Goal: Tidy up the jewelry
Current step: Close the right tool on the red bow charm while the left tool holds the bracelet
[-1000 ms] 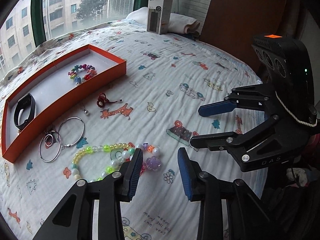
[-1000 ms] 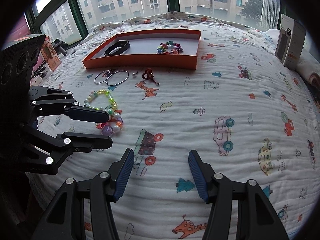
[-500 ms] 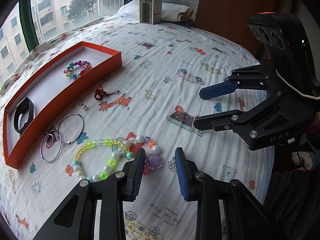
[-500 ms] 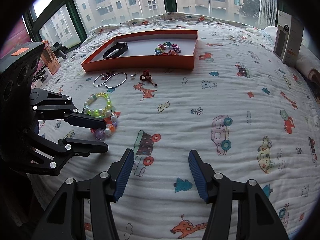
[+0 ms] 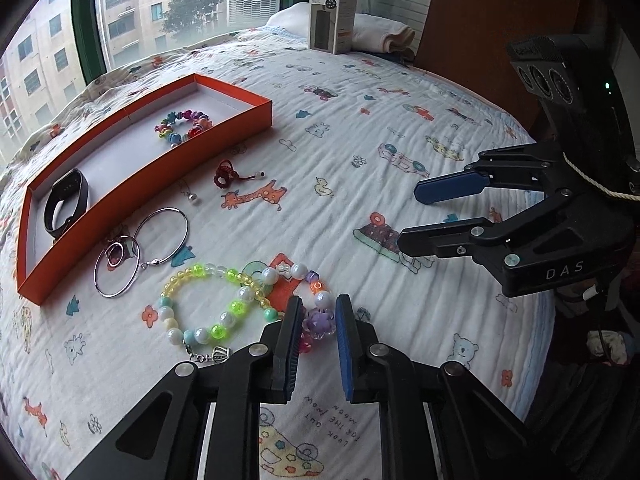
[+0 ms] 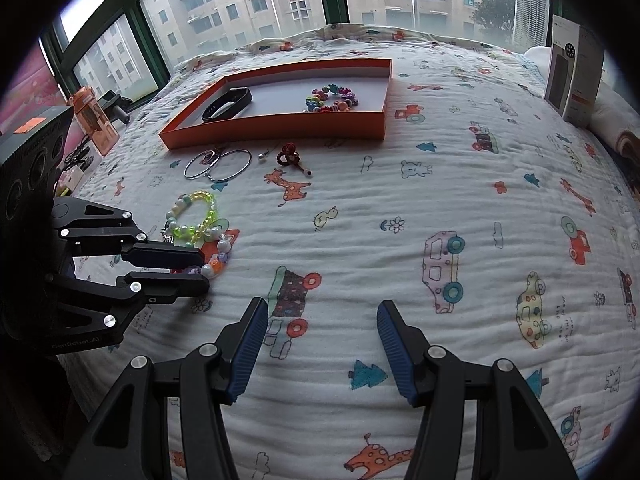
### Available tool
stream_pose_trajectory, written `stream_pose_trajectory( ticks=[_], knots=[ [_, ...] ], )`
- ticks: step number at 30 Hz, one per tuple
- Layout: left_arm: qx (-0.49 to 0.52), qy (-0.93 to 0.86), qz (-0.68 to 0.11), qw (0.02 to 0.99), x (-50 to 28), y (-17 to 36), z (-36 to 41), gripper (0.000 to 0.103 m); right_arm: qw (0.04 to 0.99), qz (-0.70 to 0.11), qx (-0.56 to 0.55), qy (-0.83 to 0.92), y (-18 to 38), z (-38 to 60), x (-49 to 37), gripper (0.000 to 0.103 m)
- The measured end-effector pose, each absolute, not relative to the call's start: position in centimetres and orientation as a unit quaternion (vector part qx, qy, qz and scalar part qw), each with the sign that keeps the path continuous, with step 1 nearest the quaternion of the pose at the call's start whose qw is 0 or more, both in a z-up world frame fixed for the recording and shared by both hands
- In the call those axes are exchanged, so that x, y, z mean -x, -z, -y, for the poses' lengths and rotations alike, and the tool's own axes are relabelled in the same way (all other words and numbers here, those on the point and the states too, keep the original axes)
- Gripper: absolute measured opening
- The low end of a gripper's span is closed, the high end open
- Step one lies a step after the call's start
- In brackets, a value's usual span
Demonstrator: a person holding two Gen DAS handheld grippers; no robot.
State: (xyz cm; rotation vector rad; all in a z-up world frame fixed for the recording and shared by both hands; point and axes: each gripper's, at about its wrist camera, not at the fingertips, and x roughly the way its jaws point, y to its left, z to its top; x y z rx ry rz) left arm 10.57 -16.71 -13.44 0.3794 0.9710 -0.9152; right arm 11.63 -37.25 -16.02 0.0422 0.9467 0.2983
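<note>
A beaded necklace [image 5: 224, 304] with green, white and purple beads lies looped on the printed bedspread. My left gripper [image 5: 318, 316] straddles its purple flower bead [image 5: 318, 322], fingers narrowed around it with small gaps showing; the gripper also shows in the right wrist view [image 6: 202, 270]. My right gripper [image 6: 322, 326] is open and empty above the bedspread, apart from the jewelry. An orange tray [image 5: 240, 126] holds a black band [image 5: 66, 200] and a colourful bracelet [image 5: 182, 127]. Silver hoops [image 5: 140, 252], a red knotted ring [image 5: 226, 176] and a small pendant [image 5: 193, 199] lie beside the tray.
A grey-and-white box [image 5: 332, 16] stands by a pillow [image 5: 380, 32] at the bed's far end. Windows run along the far side. A brown wall panel [image 5: 480, 8] is on the right. An orange item and cables [image 6: 94, 128] sit on the sill.
My left gripper has moved forward and down onto the necklace, and its fingers have narrowed around the purple bead. My right gripper stays open and has hardly moved.
</note>
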Motion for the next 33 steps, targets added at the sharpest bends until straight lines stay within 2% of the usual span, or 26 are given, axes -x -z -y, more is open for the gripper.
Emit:
stream_pose_trajectory(
  ticks=[10,18,20,26,30,33],
  knots=[
    [-0.067,0.377,-0.466,0.797,-10.2,12.3,12.3,0.018,0.879,-0.451,-0.035,-0.151,15.4,36.2,-16.1,0.062],
    [-0.022,0.363,-0.466,0.806,-10.1,11.7,10.2,0.018,0.880,-0.443,-0.022,-0.169,15.3,33.8,-20.3,0.061],
    [-0.019,0.362,-0.464,0.808,-10.1,11.6,10.0,0.018,0.880,-0.442,-0.017,-0.172,15.4,33.2,-21.2,0.058],
    [-0.002,0.357,-0.456,0.815,-10.9,10.6,9.2,0.018,0.879,-0.444,0.015,-0.175,15.9,31.9,-22.7,0.040],
    [0.005,0.351,-0.446,0.823,-11.4,9.5,8.8,0.018,0.880,-0.441,0.037,-0.170,15.8,31.4,-22.8,0.023],
    [0.011,0.346,-0.438,0.830,-11.7,8.5,8.5,0.018,0.882,-0.438,0.035,-0.169,15.7,31.4,-22.5,0.022]
  ],
)
